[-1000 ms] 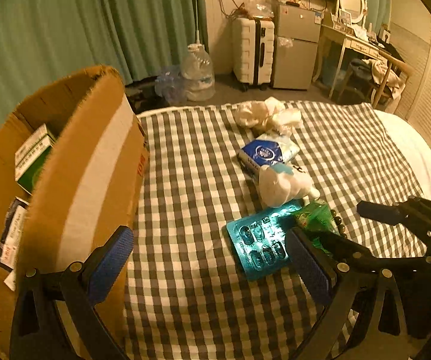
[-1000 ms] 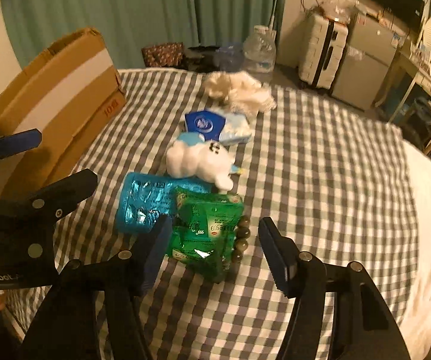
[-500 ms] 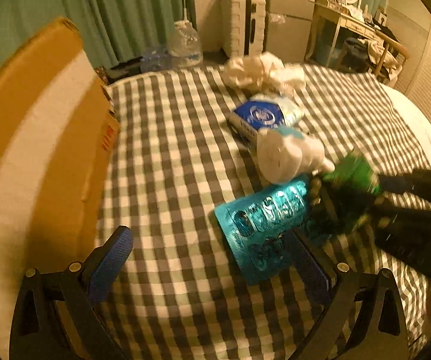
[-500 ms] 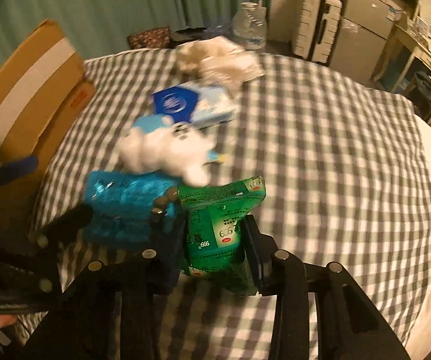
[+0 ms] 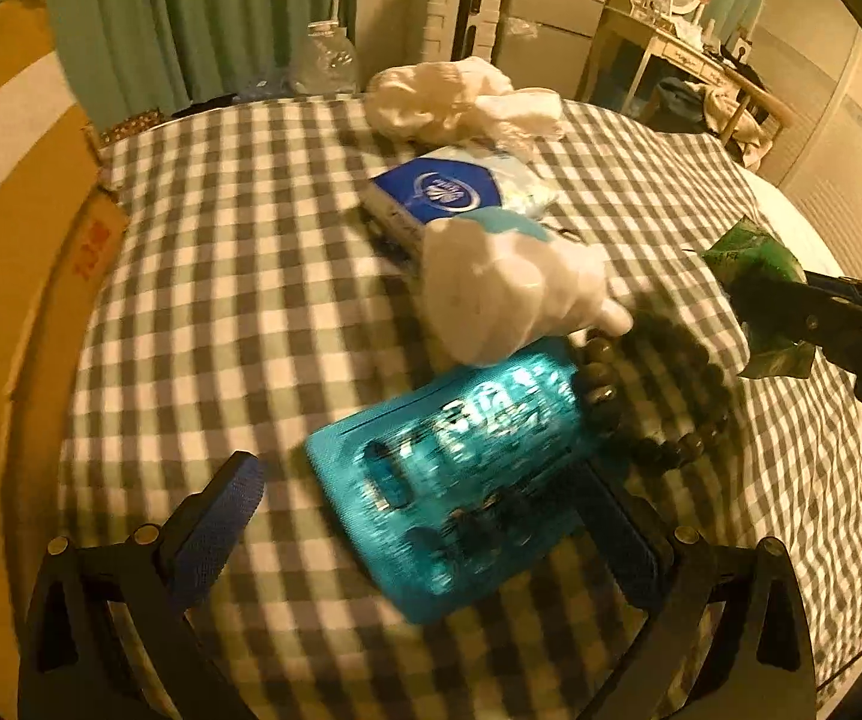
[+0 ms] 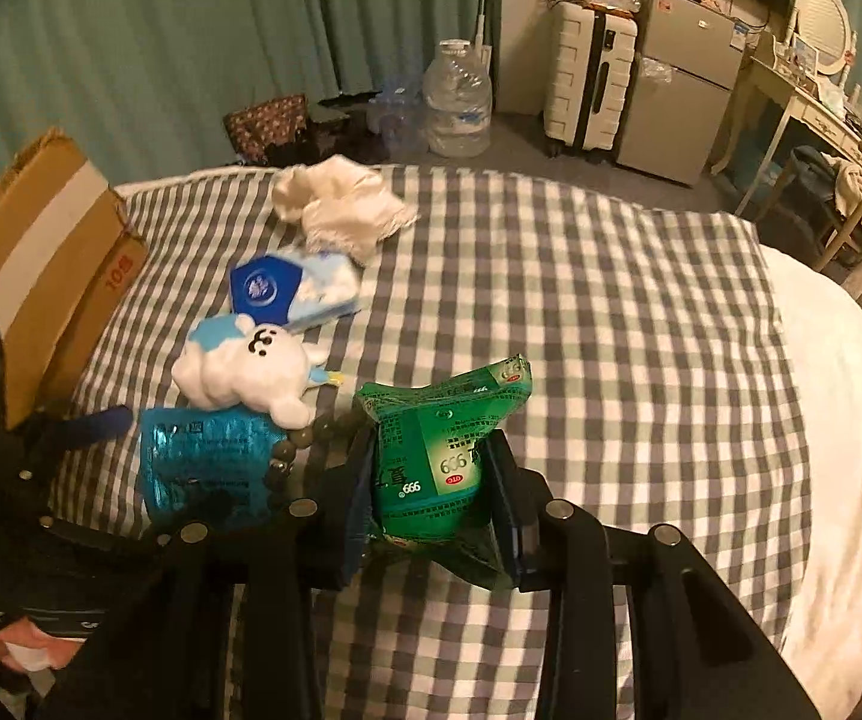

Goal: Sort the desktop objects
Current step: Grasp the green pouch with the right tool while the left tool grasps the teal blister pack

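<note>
On the far left of the right gripper [image 6: 431, 498] a cardboard box [image 6: 41, 264] stands at the edge of the checked cloth [image 6: 581, 300] that covers the whole surface. The left gripper [image 5: 425, 516] hangs over this cloth with its jaws wide apart, and the teal blister pack [image 5: 461, 480] lies flat between them, untouched as far as can be seen. Just ahead of that pack sits a white plush toy [image 5: 503, 294], with a string of dark beads [image 5: 623, 396] at its right and a blue tissue packet [image 5: 449, 198] and crumpled white cloth [image 5: 461, 96] further ahead. The right gripper is clamped on a green sachet [image 6: 443, 444], held clear above the cloth. Beyond the surface are green curtains [image 6: 191, 42], a water jug [image 6: 458, 102], a white suitcase [image 6: 590, 78], a grey cabinet [image 6: 683, 72] and, far right, a dressing table [image 6: 815, 108].
</note>
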Action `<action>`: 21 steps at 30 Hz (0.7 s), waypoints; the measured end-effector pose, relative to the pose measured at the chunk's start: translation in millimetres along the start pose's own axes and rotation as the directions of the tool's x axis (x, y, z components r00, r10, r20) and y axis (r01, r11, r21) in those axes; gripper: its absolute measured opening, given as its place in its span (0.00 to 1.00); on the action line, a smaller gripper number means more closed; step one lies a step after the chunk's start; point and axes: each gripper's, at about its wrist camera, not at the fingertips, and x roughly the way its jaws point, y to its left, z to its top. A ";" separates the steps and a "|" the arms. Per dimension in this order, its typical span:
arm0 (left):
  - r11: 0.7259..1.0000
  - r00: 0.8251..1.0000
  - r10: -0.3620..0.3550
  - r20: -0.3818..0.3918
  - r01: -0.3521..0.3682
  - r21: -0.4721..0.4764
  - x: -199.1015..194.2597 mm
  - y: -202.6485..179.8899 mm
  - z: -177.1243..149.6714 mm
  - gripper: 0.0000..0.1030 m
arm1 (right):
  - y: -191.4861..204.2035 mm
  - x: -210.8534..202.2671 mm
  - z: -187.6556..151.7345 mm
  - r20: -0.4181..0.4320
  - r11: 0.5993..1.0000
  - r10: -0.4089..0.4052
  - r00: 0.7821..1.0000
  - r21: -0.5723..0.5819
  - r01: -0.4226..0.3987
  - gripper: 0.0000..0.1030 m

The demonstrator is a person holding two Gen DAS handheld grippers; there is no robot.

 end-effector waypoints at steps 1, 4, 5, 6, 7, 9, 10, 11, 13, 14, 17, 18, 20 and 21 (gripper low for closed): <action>1.000 1.000 -0.005 0.005 0.005 0.000 0.6 -2.2 0.3 1.00 | -4.4 -1.9 2.1 0.002 1.000 0.001 1.000 0.002 -0.001 0.34; 1.000 1.000 -0.020 0.022 0.019 0.018 -2.2 -11.8 -0.6 0.80 | -11.9 -6.2 2.3 0.008 1.000 0.003 1.000 0.009 -0.003 0.34; 1.000 0.999 -0.023 0.033 0.023 0.014 -5.1 -13.4 -0.2 0.67 | -15.2 -7.7 1.9 0.008 1.000 0.005 1.000 0.010 -0.005 0.34; 0.999 0.999 -0.039 0.036 0.039 0.004 -6.3 -12.5 1.2 0.64 | -18.0 -8.2 2.2 0.008 1.000 0.006 1.000 0.012 -0.006 0.34; 0.998 0.997 -0.066 0.038 0.066 -0.014 -8.7 -9.6 3.2 0.50 | -20.7 -9.6 1.8 0.007 1.000 0.008 1.000 0.014 -0.008 0.34; 0.990 0.991 -0.121 0.047 0.124 -0.062 -15.2 0.6 6.1 0.38 | -24.5 -12.0 1.1 0.010 1.000 0.009 1.000 0.022 -0.009 0.34; 0.989 0.990 -0.131 0.049 0.134 -0.066 -18.4 3.5 6.8 0.35 | -22.2 -11.2 1.4 0.012 1.000 0.009 1.000 0.025 -0.009 0.34; 0.989 0.990 -0.132 0.049 0.135 -0.060 -21.3 4.5 6.7 0.33 | -22.5 -12.8 1.3 0.015 1.000 0.009 1.000 0.026 -0.009 0.34; 0.990 0.990 -0.130 0.057 0.133 -0.043 -28.6 3.8 7.1 0.28 | -23.3 -16.6 0.9 0.021 1.000 0.009 1.000 0.025 -0.010 0.34; 0.990 0.989 -0.133 0.063 0.136 -0.035 -32.5 2.1 7.7 0.25 | -23.1 -19.4 0.9 0.026 1.000 0.010 1.000 0.024 -0.010 0.34; 0.985 0.983 -0.170 0.072 0.171 -0.014 -46.7 -7.0 12.5 0.21 | -24.2 -27.0 0.2 0.039 1.000 0.010 0.999 0.022 -0.011 0.34; 0.980 0.978 -0.198 0.064 0.198 0.002 -50.6 -13.2 14.0 0.21 | -23.7 -28.7 0.2 0.041 1.000 0.010 0.999 0.024 -0.011 0.34; 0.975 0.973 -0.223 0.060 0.222 0.029 -56.7 -22.8 13.6 0.21 | -21.8 -33.8 -0.1 0.047 1.000 0.012 0.999 0.026 -0.014 0.34; 0.974 0.973 -0.223 0.056 0.220 0.050 -58.4 -31.1 12.0 0.21 | -20.9 -35.6 -0.2 0.051 1.000 0.013 0.999 0.025 -0.014 0.34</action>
